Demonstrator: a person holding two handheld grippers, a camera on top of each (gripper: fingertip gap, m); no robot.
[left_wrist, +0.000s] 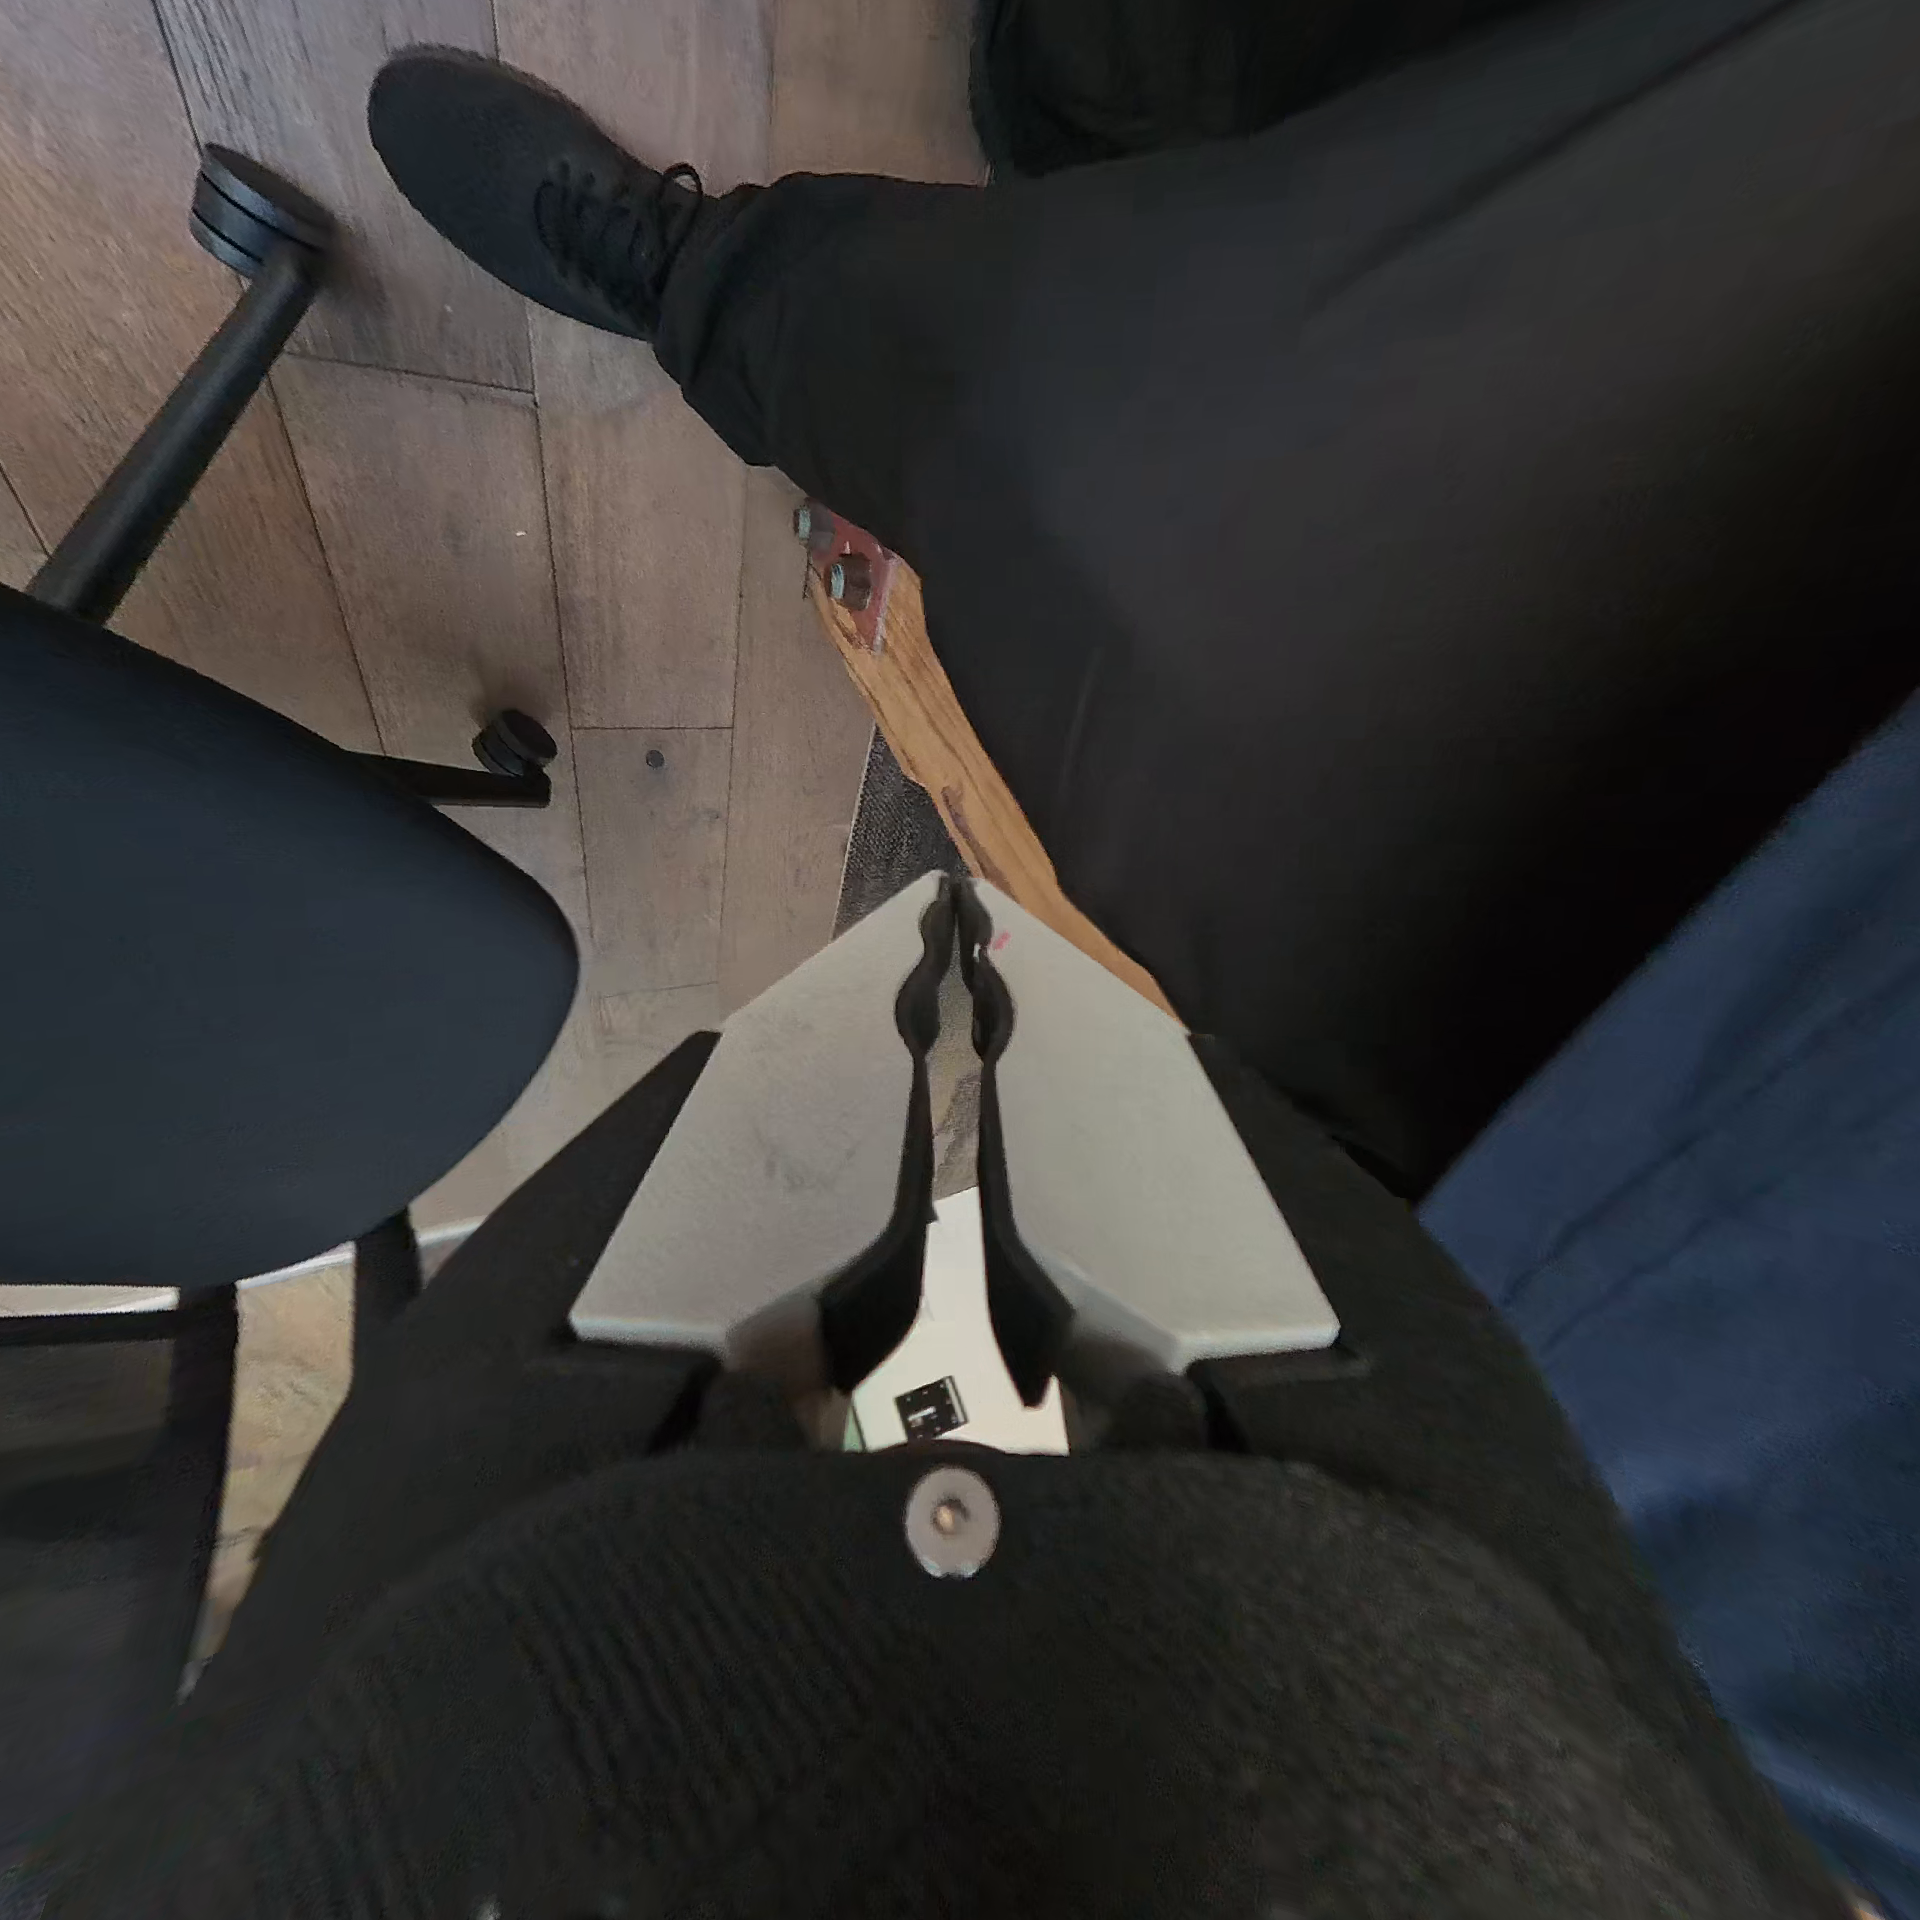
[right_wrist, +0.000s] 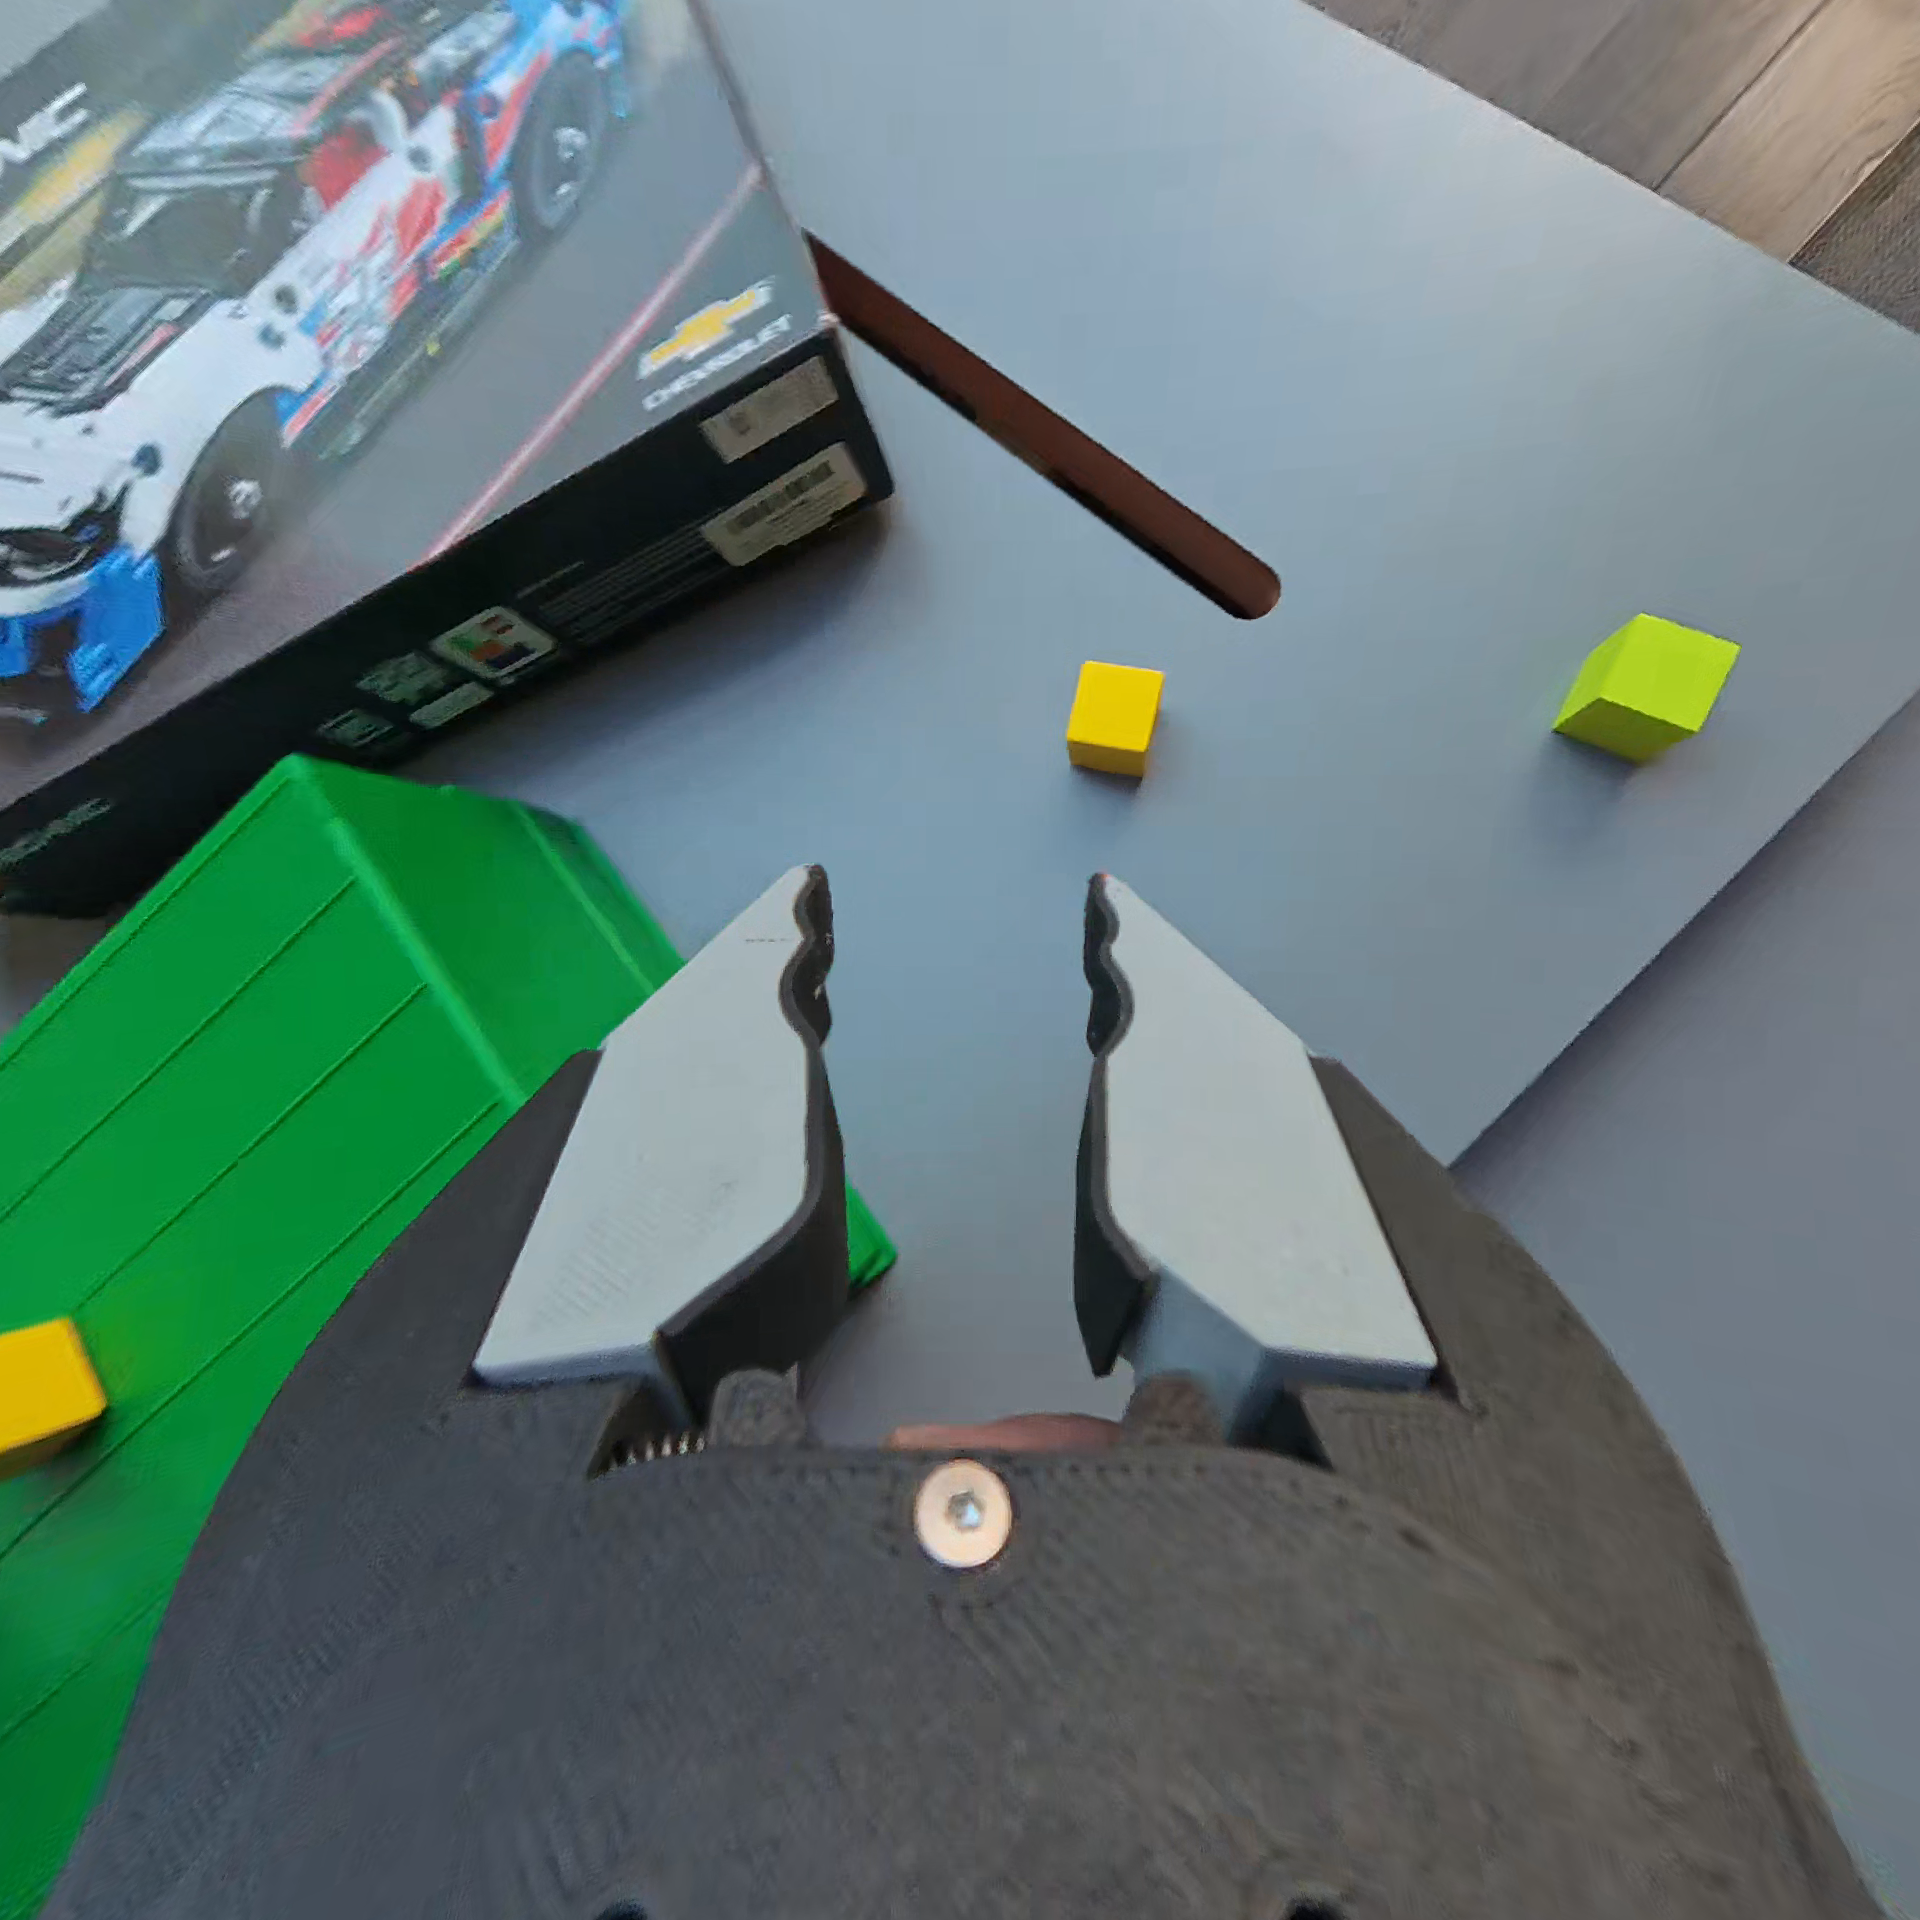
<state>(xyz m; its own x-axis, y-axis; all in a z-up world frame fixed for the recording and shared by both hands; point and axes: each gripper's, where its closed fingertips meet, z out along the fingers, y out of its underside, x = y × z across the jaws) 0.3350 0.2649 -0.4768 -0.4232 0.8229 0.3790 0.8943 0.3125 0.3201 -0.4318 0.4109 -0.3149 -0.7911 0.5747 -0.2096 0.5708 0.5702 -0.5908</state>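
My left hand-held gripper hangs off to the side of the work, pointed down at the wooden floor. Its two fingers are pressed tip to tip with nothing between them. Left of it sits a dark chair seat with its black wheeled legs, and to the right my own leg in black trousers and a black shoe fill the view, with a strip of raw wood edge running beside the fingertips.

In the right wrist view, going from the left: a yellow cube rests on top of the green ribbed box. Behind it lies a large toy-car carton, flat on the grey desk. My right hand-held gripper hovers over bare desk just right of the green box, its fingers spread wide and holding nothing. Ahead of it, slightly right, a second yellow cube stands loose on the desk, clear of the pads. Beyond that cube runs a dark slot cut in the desktop. Farther right, near the desk edge, a lime-green cube sits tilted on the surface, well apart from the rest.

Nothing lies between my open fingers and the near yellow cube.
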